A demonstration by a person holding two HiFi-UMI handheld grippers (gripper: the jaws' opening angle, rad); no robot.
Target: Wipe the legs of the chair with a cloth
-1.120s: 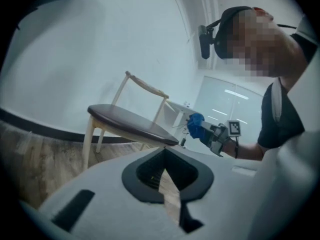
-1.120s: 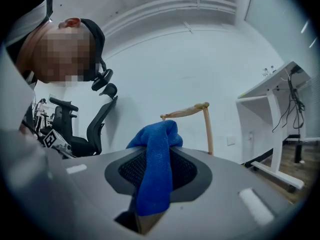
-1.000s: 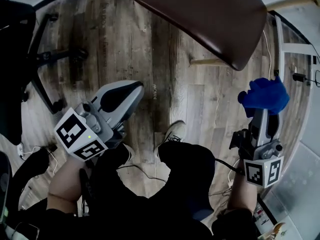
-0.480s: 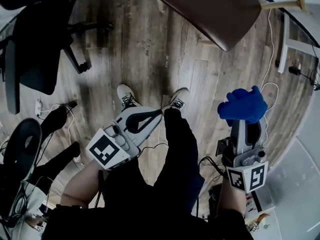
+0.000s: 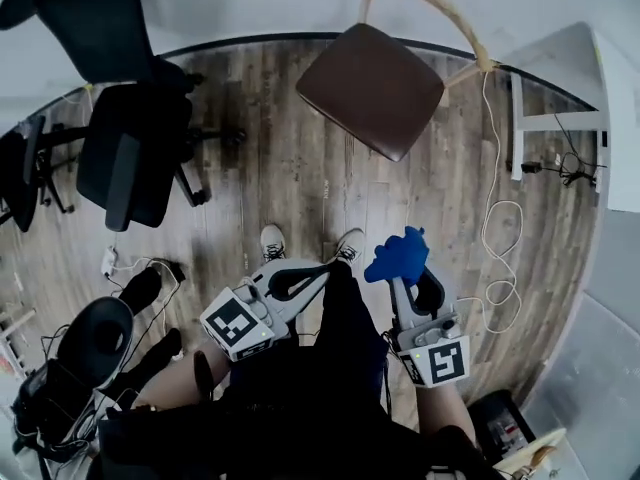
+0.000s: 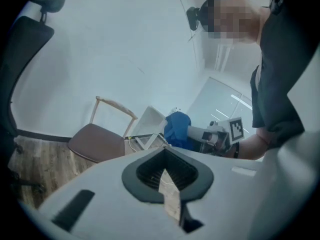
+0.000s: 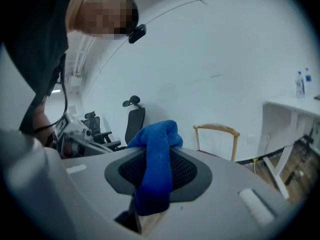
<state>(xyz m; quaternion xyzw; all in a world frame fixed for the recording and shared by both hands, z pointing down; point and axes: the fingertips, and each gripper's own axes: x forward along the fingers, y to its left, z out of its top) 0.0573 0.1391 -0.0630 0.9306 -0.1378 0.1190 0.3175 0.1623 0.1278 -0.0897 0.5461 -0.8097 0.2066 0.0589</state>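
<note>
You stand on a wood floor (image 5: 290, 168), looking steeply down at both grippers held in front of your body.

Your right gripper (image 5: 402, 270) is clamped on a blue cloth (image 5: 397, 256). In the right gripper view the cloth (image 7: 156, 169) is pinched between the jaws, bunched above them and hanging over the front of them. Your left gripper (image 5: 318, 271) has its jaws drawn together with nothing between them; the left gripper view shows only a thin sliver of floor past the tips.

The chair (image 5: 372, 88), with a brown seat and a pale wooden back frame, stands ahead of both grippers and well apart from them. It lies almost straight ahead of the right gripper and ahead and to the right of the left one, so the hand with the cloth appears to be the nearer. From above, the seat hides the legs. The right gripper view shows the chair (image 7: 216, 140) just right of the cloth, but only its back frame is plain.

The legs presumably run upright from floor to seat, so the cloth will likely need to go forward and down below the seat, then travel along each leg.

Black office chairs (image 5: 130, 148) stand ahead and far left of the left gripper. A white desk (image 5: 565, 68) stands ahead and right of the right gripper.
</note>
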